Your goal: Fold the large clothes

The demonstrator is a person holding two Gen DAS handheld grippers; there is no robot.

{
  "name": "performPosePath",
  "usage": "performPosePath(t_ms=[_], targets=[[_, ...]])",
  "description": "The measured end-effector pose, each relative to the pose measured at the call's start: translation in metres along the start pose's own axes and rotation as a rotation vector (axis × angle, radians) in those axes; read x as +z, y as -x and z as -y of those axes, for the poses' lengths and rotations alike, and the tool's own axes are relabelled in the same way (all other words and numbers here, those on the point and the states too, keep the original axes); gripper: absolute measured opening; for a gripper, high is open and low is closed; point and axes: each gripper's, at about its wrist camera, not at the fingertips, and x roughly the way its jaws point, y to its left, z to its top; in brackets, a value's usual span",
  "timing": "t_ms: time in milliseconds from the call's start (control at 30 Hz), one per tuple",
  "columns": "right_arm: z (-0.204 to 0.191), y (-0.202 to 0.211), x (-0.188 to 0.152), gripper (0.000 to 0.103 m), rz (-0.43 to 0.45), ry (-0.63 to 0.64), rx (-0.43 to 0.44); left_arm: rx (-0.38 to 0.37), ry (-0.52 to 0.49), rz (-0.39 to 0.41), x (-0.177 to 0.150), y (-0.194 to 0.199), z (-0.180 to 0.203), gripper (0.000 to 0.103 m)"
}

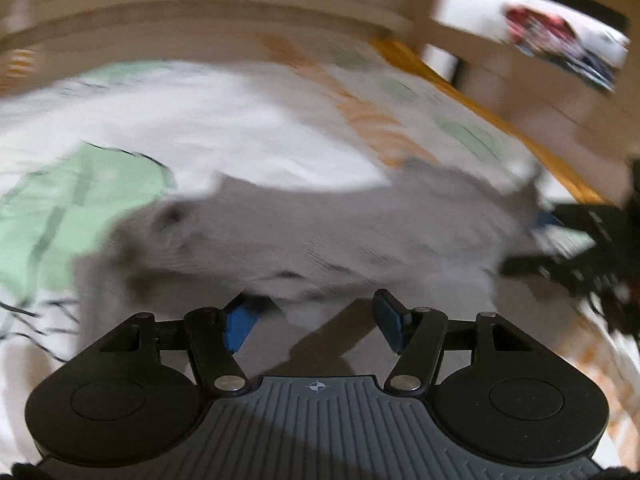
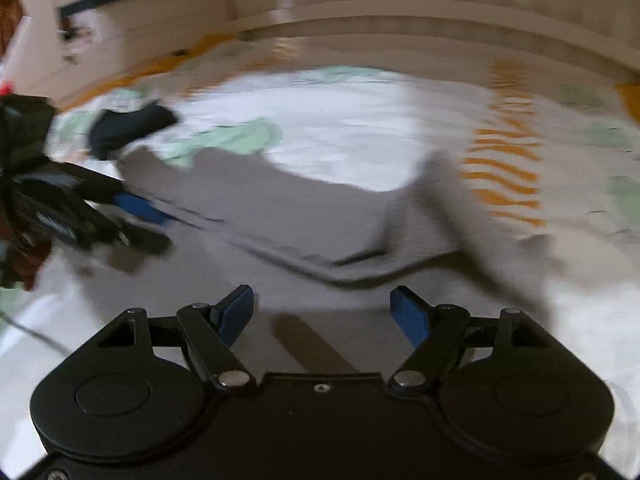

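Note:
A large grey garment (image 1: 320, 232) lies spread on the patterned bed sheet (image 1: 260, 120). Both views are blurred by motion. My left gripper (image 1: 316, 320) is open, its blue pads wide apart just above the garment's near edge, holding nothing. My right gripper (image 2: 322, 314) is open and empty over the white sheet, just short of the garment's near hem (image 2: 320, 224). The left gripper also shows at the left of the right wrist view (image 2: 132, 216), its blue pad at the garment's left edge. The right gripper shows at the right of the left wrist view (image 1: 560, 240).
A dark blue cloth (image 2: 128, 128) lies on the bed beyond the garment's left end. The bed has an orange edge (image 1: 500, 120), with a wall and a picture (image 1: 560, 40) behind. A headboard or wall (image 2: 400, 12) runs along the far side.

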Motion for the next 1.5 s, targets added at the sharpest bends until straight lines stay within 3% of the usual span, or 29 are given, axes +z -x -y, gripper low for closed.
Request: performPosePath(t_ms=[100,267,633,800,900,967,1033,1233,1400,1500], targets=[[0.007,-0.005,0.003,0.078,0.013,0.008,-0.078,0.050,0.052,0.045,0.003,0.004,-0.014,0.061],[0.015,-0.016,0.007,0.078,0.029,-0.032,-0.130,0.073,0.129,0.070,0.006,0.011,-0.028,0.061],[0.056,-0.024,0.018,0.078,0.032,-0.318,-0.182,0.174,0.268,0.058,0.009,0.012,-0.044,0.062],[0.049,-0.007,0.024,0.079,0.048,-0.312,-0.207,0.265,0.151,0.003,0.008,0.014,-0.028,0.070],[0.047,-0.009,0.012,0.082,-0.008,-0.282,-0.233,0.309,0.115,-0.090,-0.006,0.006,-0.029,0.070],[0.048,-0.017,-0.003,0.082,-0.081,-0.251,-0.261,0.318,0.081,-0.111,-0.014,0.002,-0.029,0.072],[0.049,-0.015,-0.017,0.081,-0.058,-0.220,-0.244,0.348,0.074,-0.124,-0.016,0.002,-0.030,0.084],[0.050,-0.012,-0.008,0.082,-0.093,-0.221,-0.242,0.279,0.251,-0.127,-0.019,0.008,-0.053,0.087],[0.057,0.013,-0.017,0.083,-0.053,-0.314,-0.183,0.213,0.348,-0.124,-0.030,0.022,-0.061,0.087],[0.065,0.033,-0.024,0.095,-0.035,-0.396,-0.183,0.195,0.364,-0.132,-0.034,0.028,-0.064,0.087]])
